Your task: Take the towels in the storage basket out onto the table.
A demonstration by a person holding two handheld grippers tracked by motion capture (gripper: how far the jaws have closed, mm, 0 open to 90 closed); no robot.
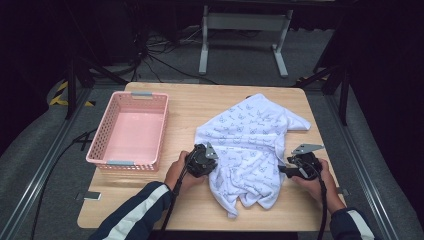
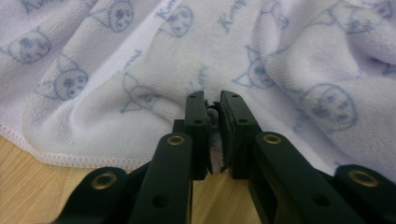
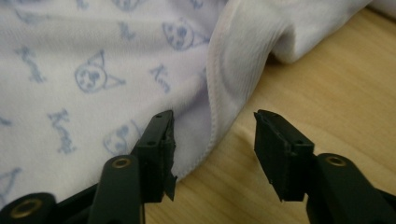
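Nearest, along the bottom of the high view: two forearms in dark sleeves with white stripes, each hand wrapped round a black two-jaw tool on the pale wooden table (image 1: 200, 107).

Left gripper (image 1: 209, 161), at the left edge of a crumpled white towelling cloth printed with blue cat faces (image 1: 250, 140): jaws clenched, a small fold of that cloth (image 2: 140, 70) pinched between the pads, seen close in the left gripper view (image 2: 213, 114), with the stitched hem and a strip of bare wood lower left.

Right gripper (image 1: 283, 169), at the cloth's right edge: jaws spread wide, released, nothing between them. In the right gripper view (image 3: 213, 144), one jaw over the printed fabric (image 3: 93, 60), the other over bare wood, the hemmed edge running up between the two.

Farther on: cloth lying bunched and wrinkled across the right-centre of the table, one corner reaching toward the right rear. To its left, well apart, a pink perforated plastic basket (image 1: 105, 142) with grey handle tabs, standing upright near the table's left edge.

Beyond the table: grey carpet, black cables, and a white metal stand (image 1: 245, 22) on two feet.
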